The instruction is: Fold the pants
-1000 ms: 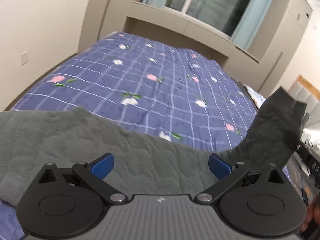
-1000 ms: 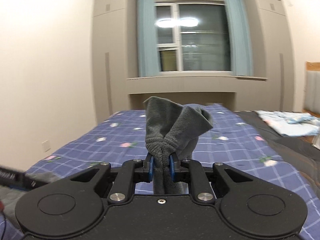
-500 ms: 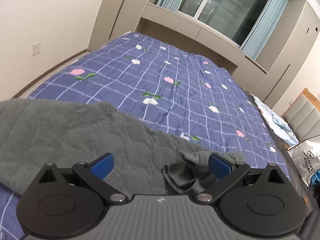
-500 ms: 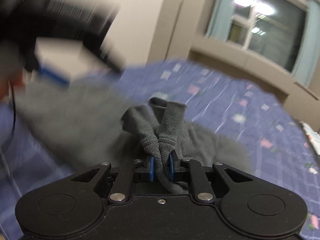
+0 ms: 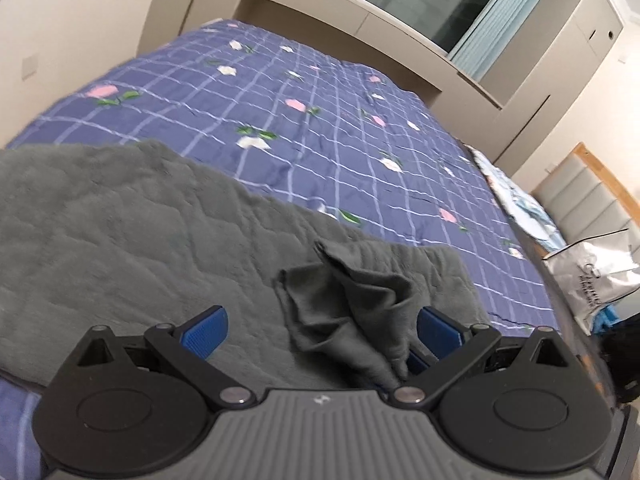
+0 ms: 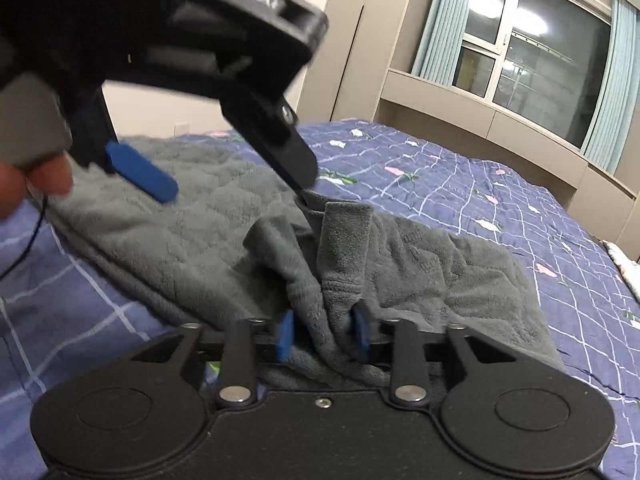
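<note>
Grey fleece pants (image 5: pixel 120 232) lie spread on the blue checked bed. A bunched cuff end (image 5: pixel 352 312) rests on top of them between the fingers of my left gripper (image 5: pixel 320 330), which is open wide just above the cloth. In the right wrist view the pants (image 6: pixel 180 240) lie ahead, and my right gripper (image 6: pixel 323 334) has its blue pads partly apart around the bunched cuff (image 6: pixel 340 272), which still sits between them. The left gripper (image 6: pixel 216 172) hovers open above the cloth at upper left in that view.
The blue flowered bedspread (image 5: pixel 320 120) stretches ahead to a window ledge. A headboard (image 5: pixel 592 192), light bedding (image 5: pixel 520 208) and a white bag (image 5: pixel 592 280) are at the right. A wall (image 5: pixel 60 40) is on the left.
My right gripper has swung down from held high and laid the cuff end onto the spread pants by the left gripper. Its pads have parted somewhat. The left gripper stayed open.
</note>
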Action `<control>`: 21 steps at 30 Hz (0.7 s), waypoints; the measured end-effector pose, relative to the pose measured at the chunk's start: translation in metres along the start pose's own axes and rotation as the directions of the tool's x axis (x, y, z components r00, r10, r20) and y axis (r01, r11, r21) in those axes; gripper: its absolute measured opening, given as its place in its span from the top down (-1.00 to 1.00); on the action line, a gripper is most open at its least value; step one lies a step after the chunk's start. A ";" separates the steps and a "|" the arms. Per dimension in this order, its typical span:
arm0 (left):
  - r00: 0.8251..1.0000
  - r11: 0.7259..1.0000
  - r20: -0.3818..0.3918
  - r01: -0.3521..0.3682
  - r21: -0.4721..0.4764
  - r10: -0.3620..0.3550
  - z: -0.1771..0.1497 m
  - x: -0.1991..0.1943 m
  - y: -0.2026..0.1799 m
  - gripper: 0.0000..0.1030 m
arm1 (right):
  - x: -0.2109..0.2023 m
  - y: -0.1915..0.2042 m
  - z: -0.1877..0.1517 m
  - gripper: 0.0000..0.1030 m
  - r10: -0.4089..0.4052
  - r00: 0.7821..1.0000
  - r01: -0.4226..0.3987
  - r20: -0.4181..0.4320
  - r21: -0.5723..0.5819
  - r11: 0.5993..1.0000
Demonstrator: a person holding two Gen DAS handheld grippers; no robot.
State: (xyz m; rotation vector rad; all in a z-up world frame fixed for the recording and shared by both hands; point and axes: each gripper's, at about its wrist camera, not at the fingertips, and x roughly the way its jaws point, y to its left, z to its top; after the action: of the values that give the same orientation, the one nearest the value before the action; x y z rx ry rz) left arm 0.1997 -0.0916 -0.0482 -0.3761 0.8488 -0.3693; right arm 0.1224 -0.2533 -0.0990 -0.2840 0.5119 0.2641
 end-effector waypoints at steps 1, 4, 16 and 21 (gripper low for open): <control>1.000 1.000 -0.005 0.018 -0.016 -0.018 -0.001 0.003 0.002 -0.99 | -0.001 0.001 0.000 -0.08 0.005 1.000 -0.005 0.008 0.002 1.000; 0.998 0.996 -0.034 0.057 -0.062 -0.059 -0.003 0.012 0.005 -0.99 | -0.001 0.007 -0.002 -0.18 0.007 1.000 -0.007 0.012 0.001 1.000; 0.993 0.992 -0.091 0.064 -0.109 -0.074 -0.009 0.032 0.004 -0.99 | -0.001 0.009 -0.006 -0.24 0.004 1.000 -0.005 0.024 0.013 1.000; 0.993 0.993 -0.095 0.053 -0.105 -0.063 -0.008 0.033 0.002 -0.99 | 0.001 0.007 -0.005 -0.25 0.006 1.000 -0.006 0.024 0.017 1.000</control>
State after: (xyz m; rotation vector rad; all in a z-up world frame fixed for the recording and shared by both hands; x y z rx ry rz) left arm 0.2135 -0.1059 -0.0759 -0.4810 0.9570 -0.4016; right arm 0.1188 -0.2486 -0.1052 -0.2626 0.4910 0.2686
